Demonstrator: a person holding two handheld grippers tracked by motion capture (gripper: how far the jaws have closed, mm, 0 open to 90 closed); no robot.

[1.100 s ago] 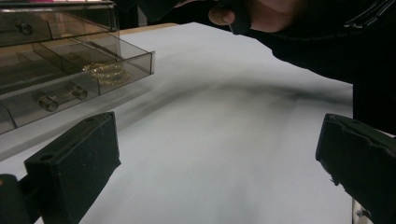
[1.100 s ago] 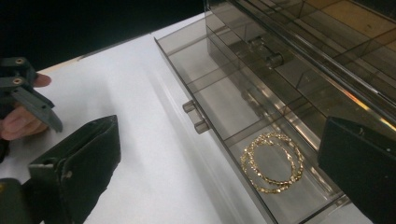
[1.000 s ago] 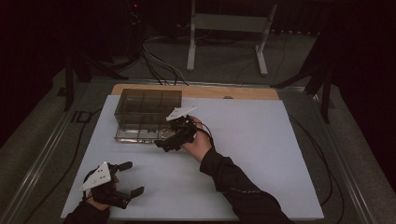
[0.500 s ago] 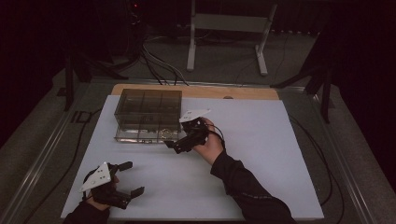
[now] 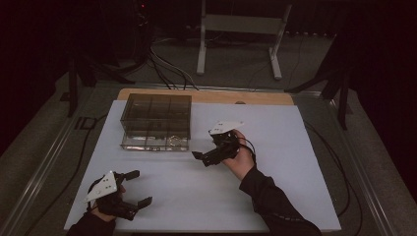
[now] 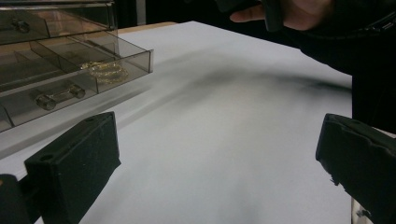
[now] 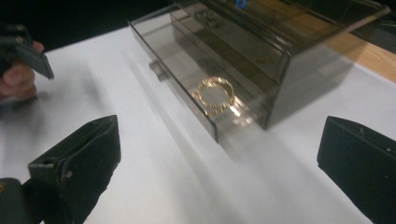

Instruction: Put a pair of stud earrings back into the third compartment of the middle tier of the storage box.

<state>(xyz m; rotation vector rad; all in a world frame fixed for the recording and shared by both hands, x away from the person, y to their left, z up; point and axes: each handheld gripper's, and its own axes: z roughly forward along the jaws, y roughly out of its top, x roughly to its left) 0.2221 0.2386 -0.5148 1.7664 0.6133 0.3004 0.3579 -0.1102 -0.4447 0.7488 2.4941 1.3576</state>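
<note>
Nearest the person, the left gripper [image 5: 132, 188] rests low on the white table [image 5: 295, 147], jaws spread wide and empty. Farther in, the right gripper [image 5: 202, 158] hovers just beside the box, its jaws likewise parted and holding nothing. Beyond it stands the smoky clear drawer box [image 5: 156, 115], bottom drawer [image 7: 187, 88] pulled out, with what looks like a gold bracelet [image 7: 215, 94] lying in its end compartment.

Smoked plastic, gold metal, matt white

Your drawer box [image 7: 261, 51] looks like glossy, see-through smoked plastic; the bracelet [image 7: 214, 95] in it glints like gold metal. Your table [image 5: 295, 162] is matt white and smooth, its far edge bare wood. The gripper pads [image 7: 79, 154] look matt black and faintly grainy.
</note>
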